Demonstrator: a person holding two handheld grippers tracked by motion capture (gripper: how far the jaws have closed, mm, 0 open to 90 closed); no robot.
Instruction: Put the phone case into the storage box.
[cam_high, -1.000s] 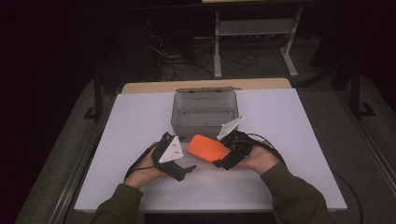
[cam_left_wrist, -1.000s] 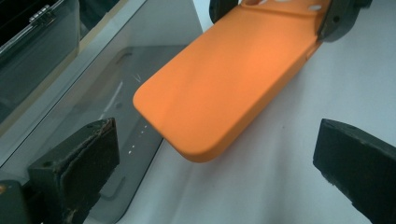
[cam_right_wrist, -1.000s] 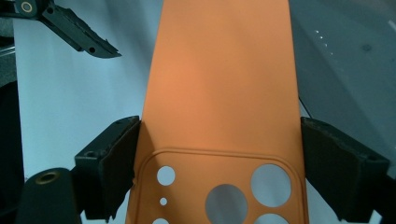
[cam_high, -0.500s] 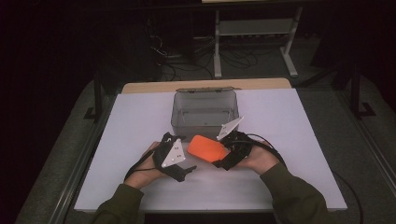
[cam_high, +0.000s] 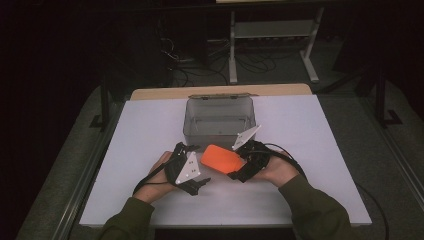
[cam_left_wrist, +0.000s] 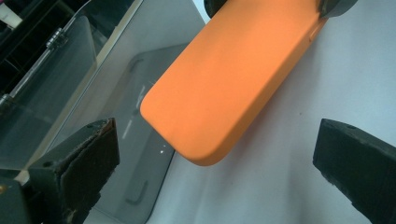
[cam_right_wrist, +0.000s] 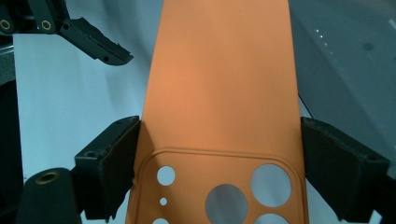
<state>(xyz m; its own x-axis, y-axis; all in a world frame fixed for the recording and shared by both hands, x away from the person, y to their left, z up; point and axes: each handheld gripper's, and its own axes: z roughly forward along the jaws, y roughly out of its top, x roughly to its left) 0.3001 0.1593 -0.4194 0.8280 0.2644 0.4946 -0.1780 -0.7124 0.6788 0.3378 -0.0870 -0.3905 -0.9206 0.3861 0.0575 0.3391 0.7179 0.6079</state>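
Orange silicone, a phone case (cam_right_wrist: 219, 93), sits clamped between the jaws of your right gripper (cam_right_wrist: 219, 168), which press on its two long edges at the end with the camera cut-outs. You hold it above the white counter (cam_high: 310, 130), just in front of the clear plastic box (cam_high: 220, 117). Your left gripper (cam_left_wrist: 215, 158) has its jaws spread wide apart with nothing between them, and the case's rounded far end hangs just beyond them.

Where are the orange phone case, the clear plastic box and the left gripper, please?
orange phone case (cam_right_wrist: 219, 84), right gripper view, its plain back.
clear plastic box (cam_high: 220, 134), high view, its near wall.
left gripper (cam_left_wrist: 210, 186), left gripper view, midway between its jaws.
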